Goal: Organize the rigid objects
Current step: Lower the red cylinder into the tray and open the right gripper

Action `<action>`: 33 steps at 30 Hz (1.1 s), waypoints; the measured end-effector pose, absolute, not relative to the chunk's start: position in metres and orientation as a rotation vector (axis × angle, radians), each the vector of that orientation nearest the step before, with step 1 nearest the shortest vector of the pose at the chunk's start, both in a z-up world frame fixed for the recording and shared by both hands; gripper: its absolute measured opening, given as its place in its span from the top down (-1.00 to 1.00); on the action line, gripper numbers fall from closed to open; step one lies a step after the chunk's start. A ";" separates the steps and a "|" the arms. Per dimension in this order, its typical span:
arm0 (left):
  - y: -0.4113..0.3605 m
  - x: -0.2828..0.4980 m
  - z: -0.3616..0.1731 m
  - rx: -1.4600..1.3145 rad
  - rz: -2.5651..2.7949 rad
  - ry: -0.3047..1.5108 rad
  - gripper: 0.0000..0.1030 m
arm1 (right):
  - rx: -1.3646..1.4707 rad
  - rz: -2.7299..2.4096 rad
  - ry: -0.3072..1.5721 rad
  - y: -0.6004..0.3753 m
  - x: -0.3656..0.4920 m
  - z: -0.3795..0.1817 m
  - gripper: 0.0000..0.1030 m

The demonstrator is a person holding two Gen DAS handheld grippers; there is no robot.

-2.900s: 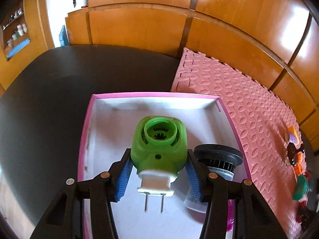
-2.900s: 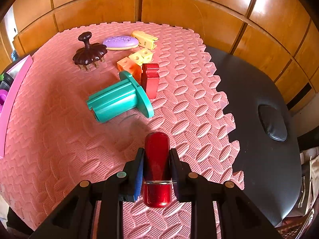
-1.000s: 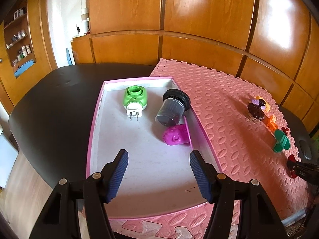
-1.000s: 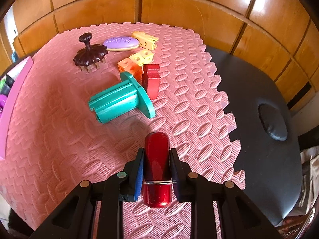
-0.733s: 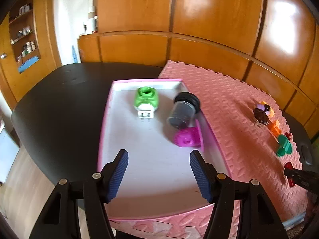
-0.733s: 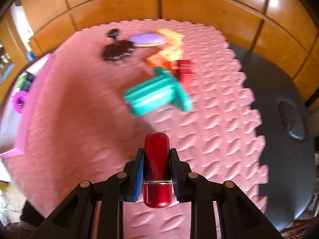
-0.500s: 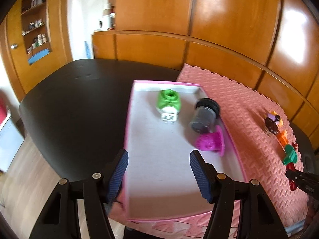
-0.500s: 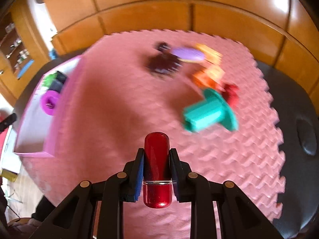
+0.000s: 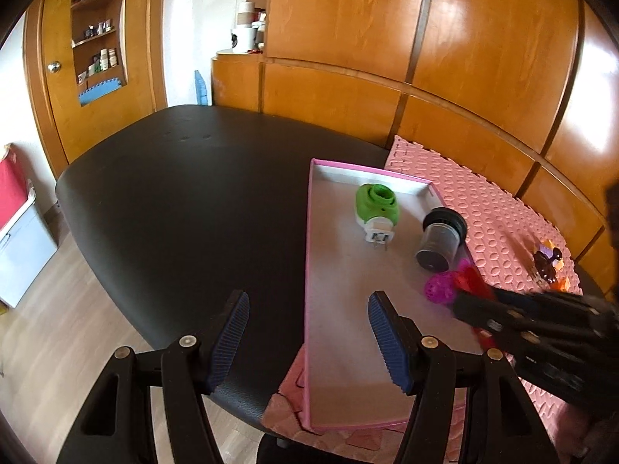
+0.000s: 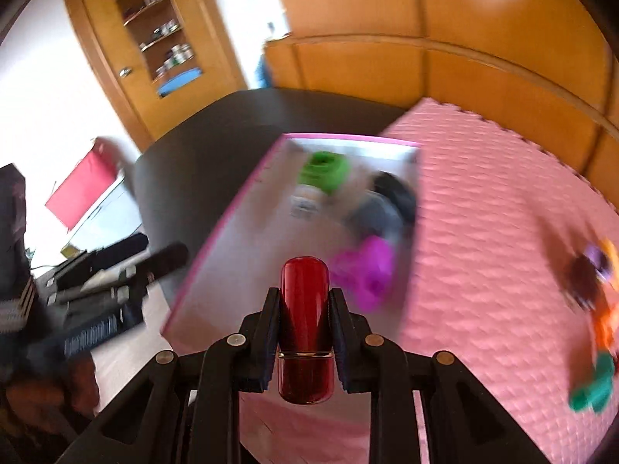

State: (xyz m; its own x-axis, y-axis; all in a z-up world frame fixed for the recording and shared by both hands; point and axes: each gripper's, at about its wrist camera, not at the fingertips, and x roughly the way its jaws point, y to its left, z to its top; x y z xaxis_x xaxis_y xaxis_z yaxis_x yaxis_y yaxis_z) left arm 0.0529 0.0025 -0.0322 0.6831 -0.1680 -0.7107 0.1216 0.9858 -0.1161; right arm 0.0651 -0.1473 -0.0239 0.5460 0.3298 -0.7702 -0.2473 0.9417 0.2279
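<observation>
You are carrying the red capsule-shaped piece (image 10: 305,309) in your right gripper (image 10: 305,323), whose pads are clamped on its two sides with the rounded end sticking out ahead of the fingertips. It is hanging above the near part of the pink-rimmed tray (image 10: 216,232), not yet set down. So the step in hand looks like the delivery of one more rigid piece into the tray.

Next, you are likely needing to lower it onto the bare tray floor on the near side of the magenta piece (image 10: 367,270), then let the jaws part. That view is badly blurred, so judge your landing spot from the left wrist view, and keep clear of the tray's rim.

Your left gripper (image 9: 309,342) is standing released with nothing between its blue pads, hovering over the tray's left rim (image 9: 307,270) and the black worktop (image 9: 185,193).

Counting inside the tray: one green plug-in unit (image 9: 377,208) towards the far end, one dark-capped grey jar (image 9: 441,239) lying on its side to the right of it, and one magenta piece nearer than the jar. That is making three in the tray, with the red one a fourth.

On the pink foam mat (image 10: 483,212) right of the tray, a small cluster (image 10: 595,290) is waiting; brown, purple, orange and teal show, but their count cannot be told.
</observation>
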 end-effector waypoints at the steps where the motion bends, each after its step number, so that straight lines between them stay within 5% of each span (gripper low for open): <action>1: 0.006 0.054 -0.034 -0.069 -0.156 0.806 -0.26 | 0.085 0.347 0.936 -0.142 0.071 -0.026 0.55; 16: 0.028 0.055 -0.045 -0.106 -0.120 0.831 -0.26 | -0.085 0.230 0.974 -0.114 0.124 -0.058 0.49; 33: 0.005 0.044 -0.033 -0.034 -0.151 0.795 -0.26 | -0.013 0.179 0.790 -0.156 0.065 -0.017 0.37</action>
State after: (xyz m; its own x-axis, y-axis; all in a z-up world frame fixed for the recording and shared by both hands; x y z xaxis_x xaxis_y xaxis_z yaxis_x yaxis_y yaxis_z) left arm 0.0437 0.0048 -0.0328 0.6902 -0.1479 -0.7084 0.1220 0.9887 -0.0876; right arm 0.0652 -0.1564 -0.0168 0.6898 0.1553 -0.7071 -0.1648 0.9848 0.0555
